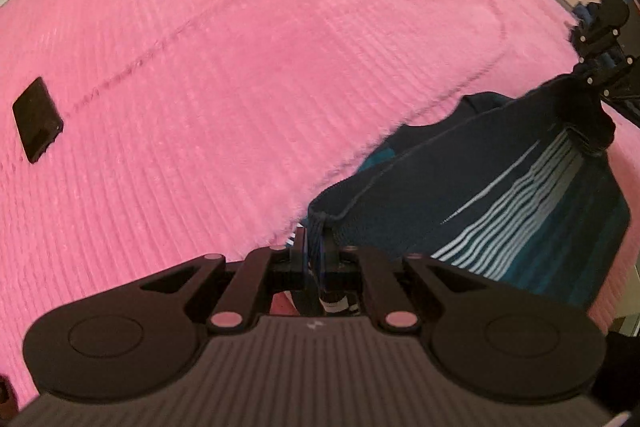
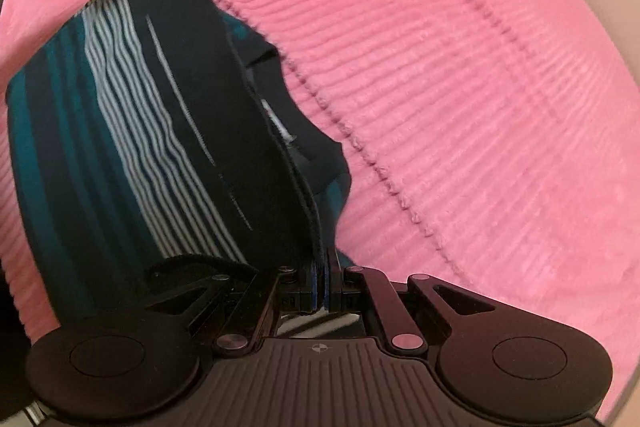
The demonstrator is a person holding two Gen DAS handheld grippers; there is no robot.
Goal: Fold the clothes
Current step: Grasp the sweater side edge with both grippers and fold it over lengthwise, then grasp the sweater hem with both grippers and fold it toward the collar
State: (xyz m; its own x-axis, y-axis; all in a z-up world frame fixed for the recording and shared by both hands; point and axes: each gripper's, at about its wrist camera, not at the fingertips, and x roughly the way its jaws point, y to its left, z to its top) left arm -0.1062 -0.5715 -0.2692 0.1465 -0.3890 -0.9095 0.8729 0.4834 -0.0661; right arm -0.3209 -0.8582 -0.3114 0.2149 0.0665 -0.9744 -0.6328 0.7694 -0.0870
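**Striped garment held taut between 2 grippers**

Closest to us, the left gripper (image 1: 318,247) is clenched on a bunched edge of the striped garment (image 1: 500,203), the cloth rising straight ahead of its fingers. The right gripper (image 2: 322,267) is likewise clamped on a hem just ahead of its pads. We see the garment strung between the 2, lifted clear of the pink blanket (image 1: 240,67) below.

Risk, as we judge it: both grips sit at the very edge, so a pull apart could slip the fabric free; slack could let the hanging body crumple.

Only the left view shows a small dark slab (image 1: 37,119), far left of its gripper. Only the right view shows the garment's inner layer and a white label (image 2: 280,125).
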